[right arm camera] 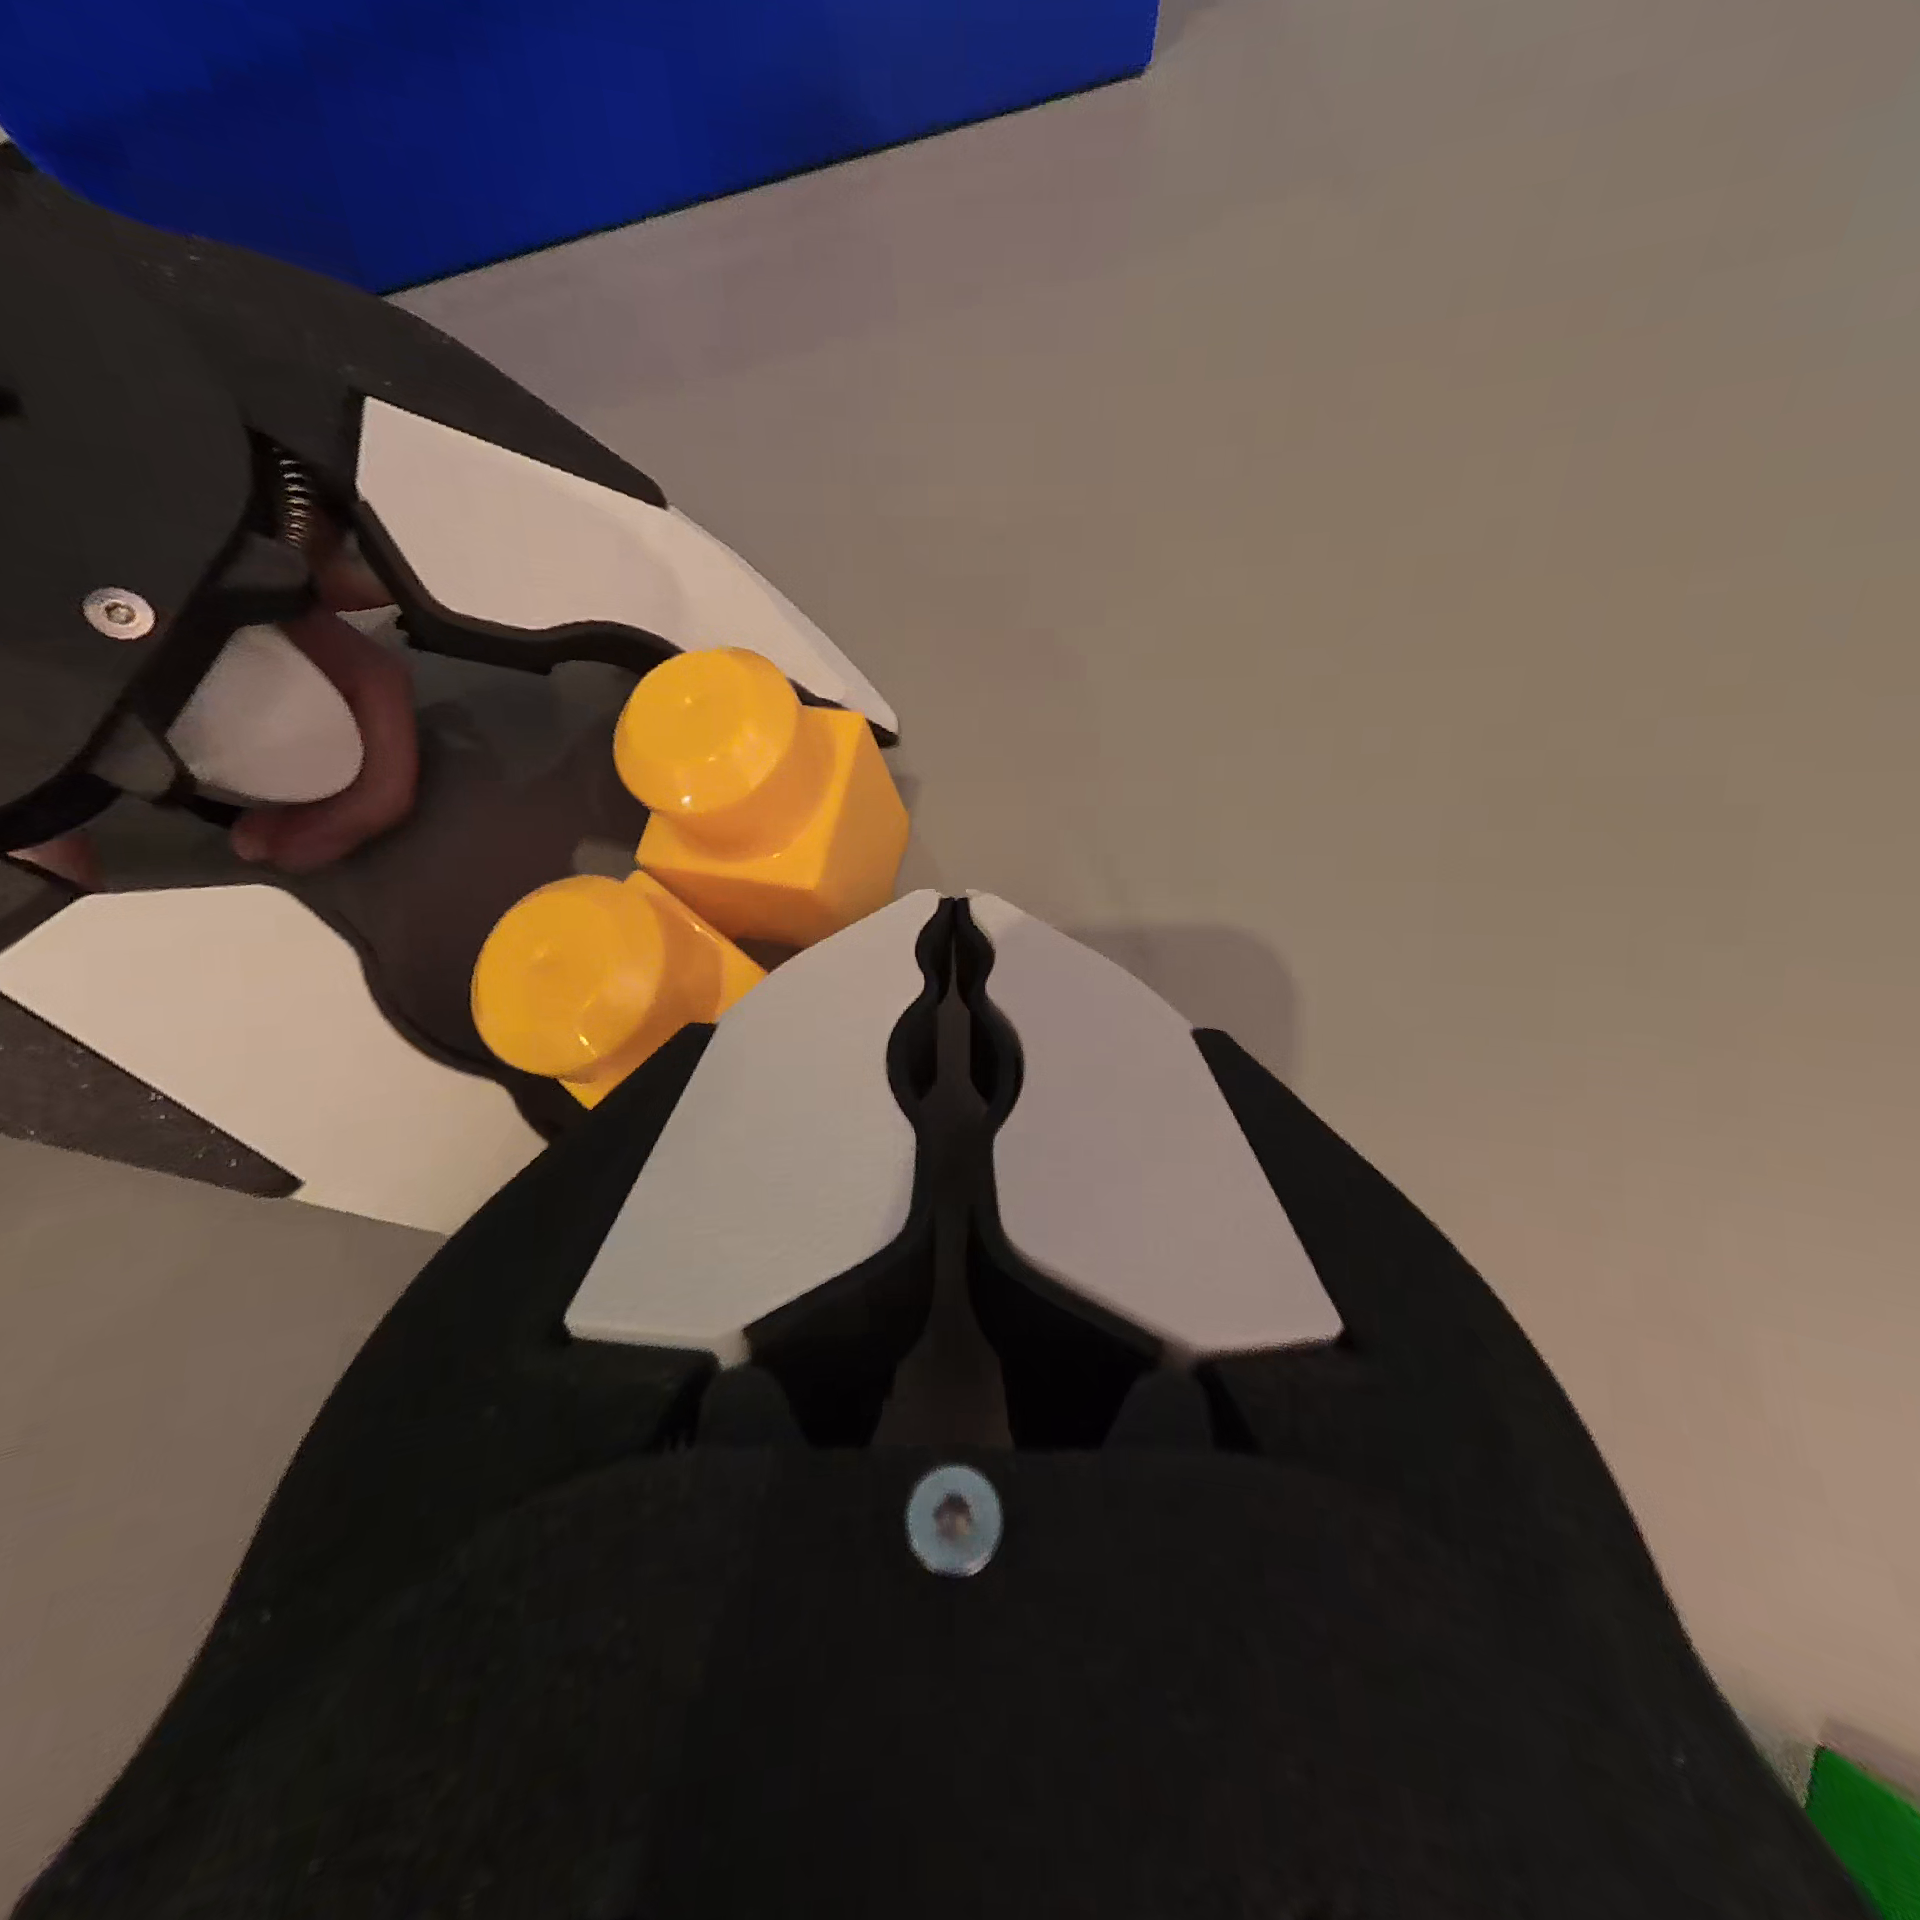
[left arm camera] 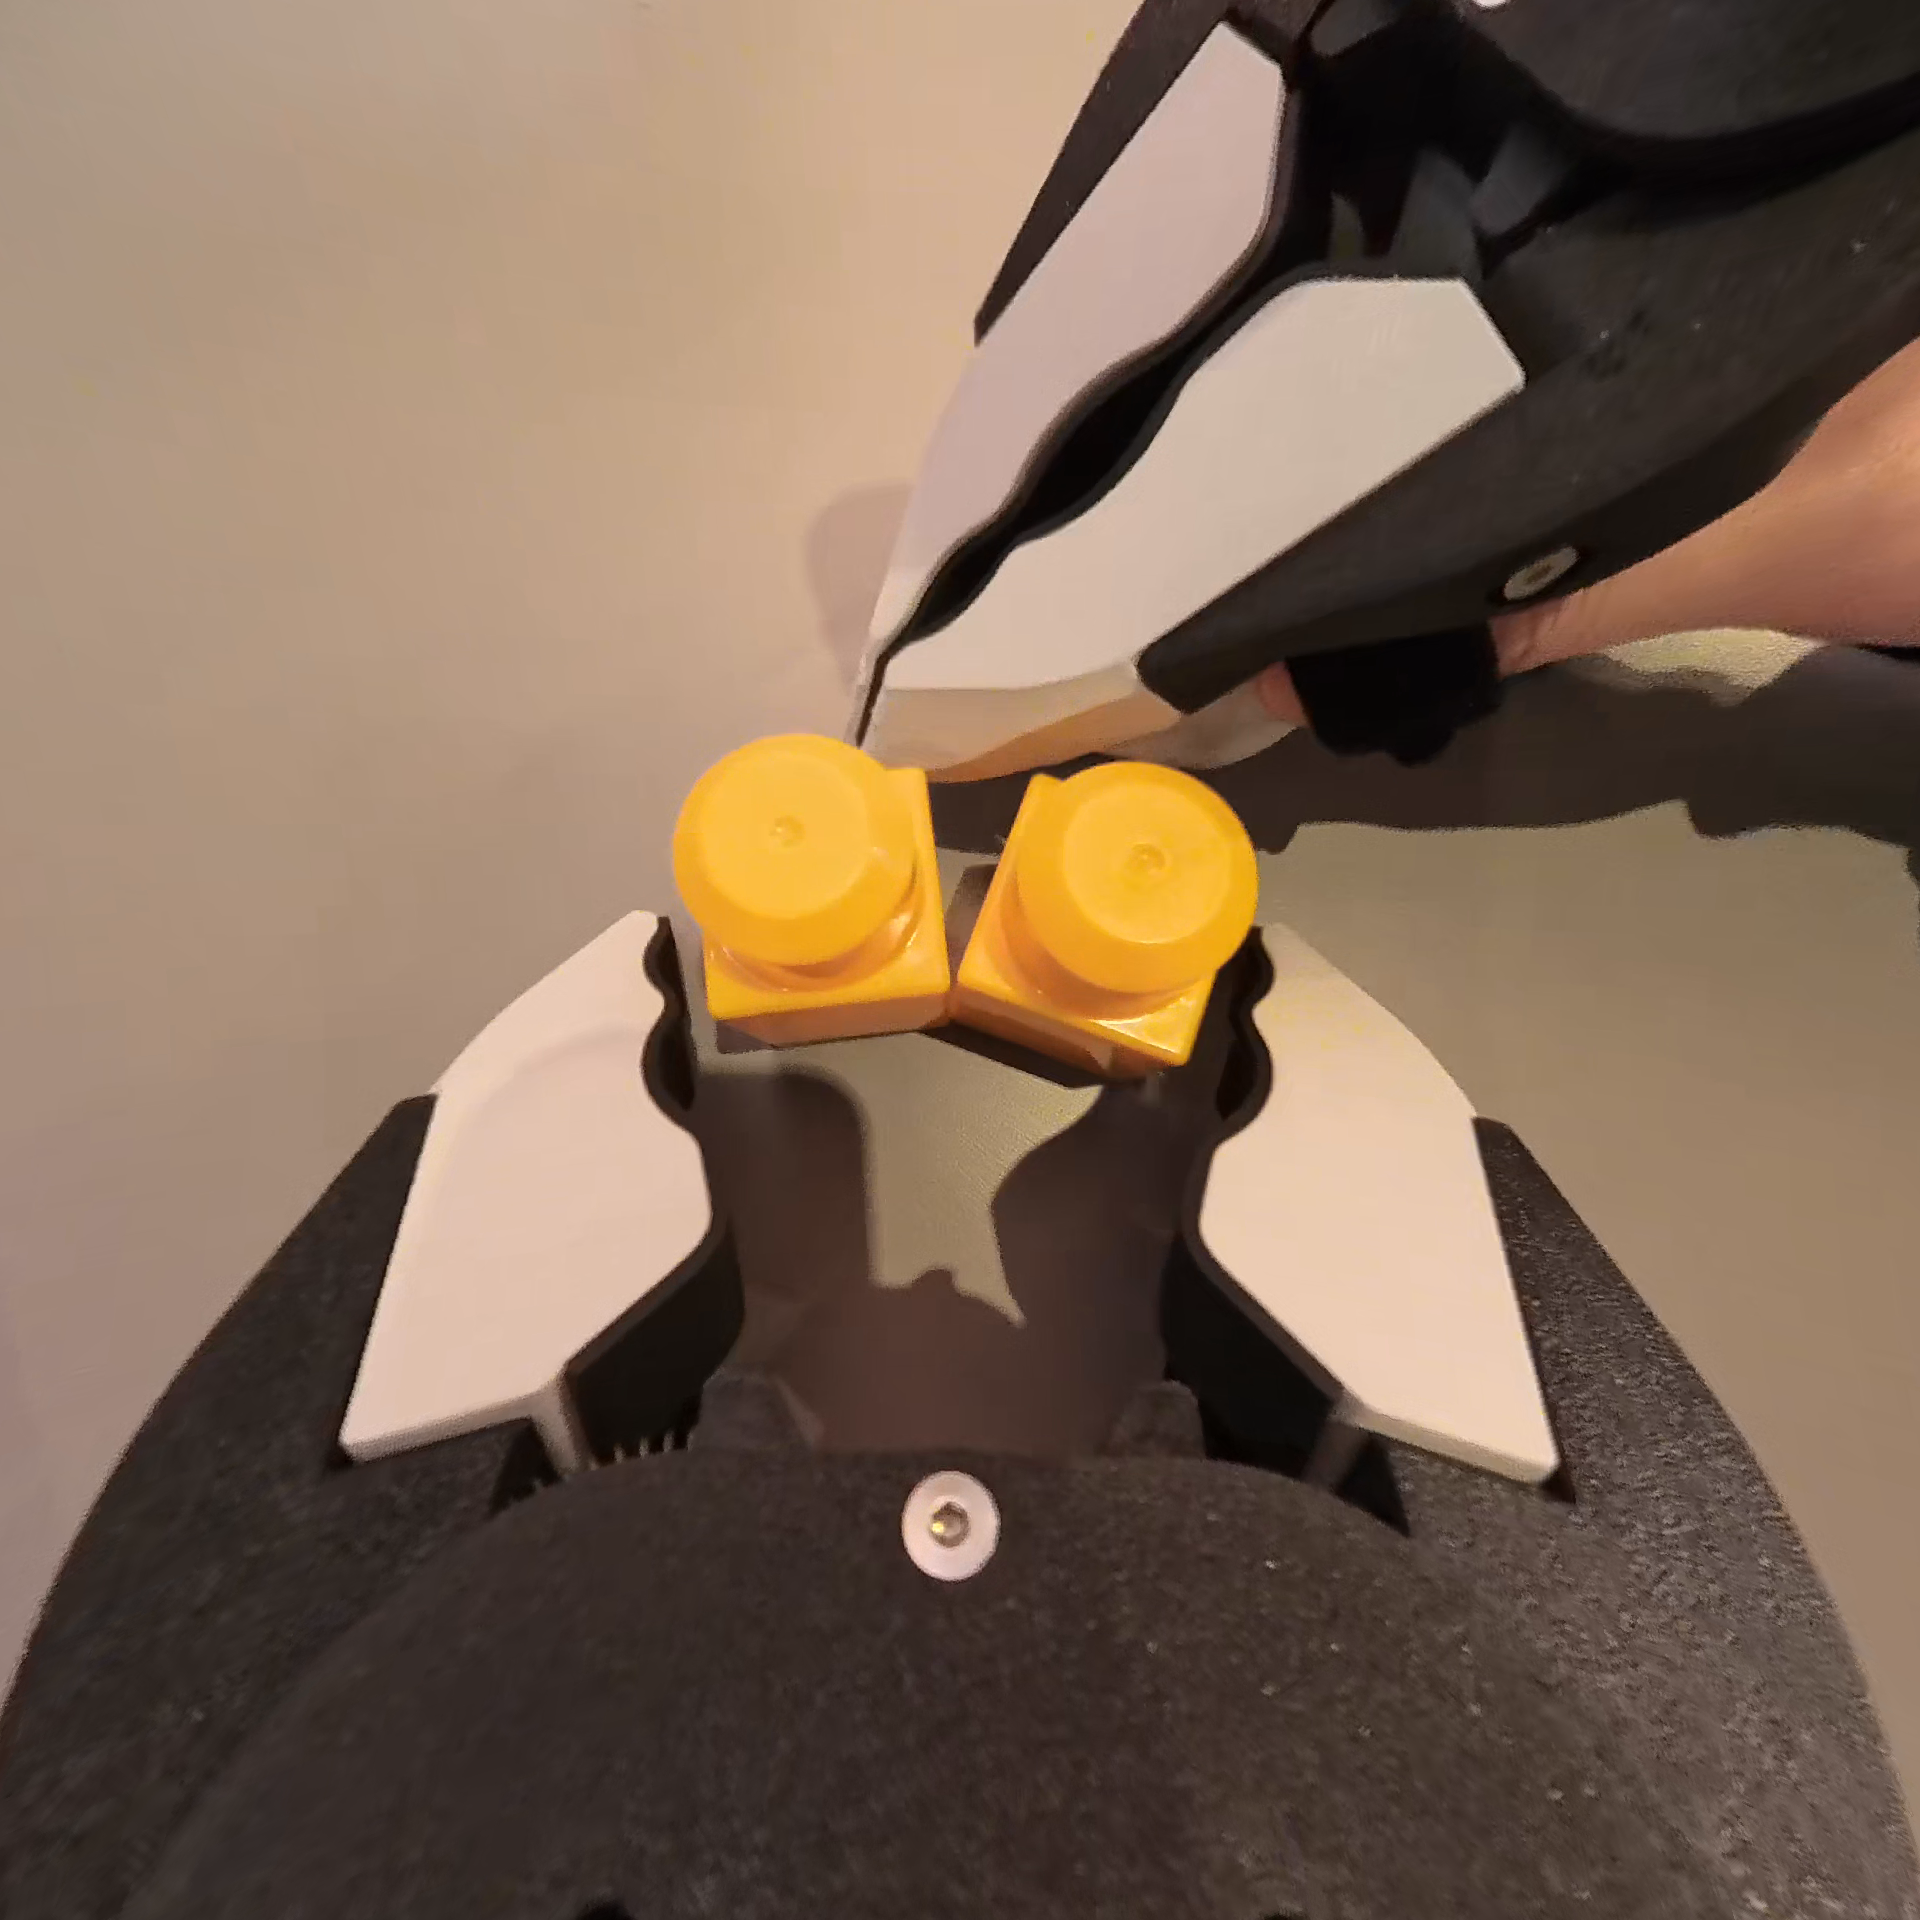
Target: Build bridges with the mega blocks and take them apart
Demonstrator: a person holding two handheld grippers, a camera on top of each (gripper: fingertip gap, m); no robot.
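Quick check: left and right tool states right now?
Left tool: open, its fingers either side of two yellow blocks, grip not confirmed.
Right tool: shut, empty, tips beside the blocks.

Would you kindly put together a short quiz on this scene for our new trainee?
1. True or false: the right gripper is shut and holds nothing.
2. How many yellow blocks stand between the fingers of the left gripper?
3. Multiple choice: the blue thing lies A) between the yellow blocks, B) at the far edge of the right wrist view, C) in the right gripper.

Key: 1. True. 2. Two, a left block and a right block, close side by side on the grey table. 3. B.
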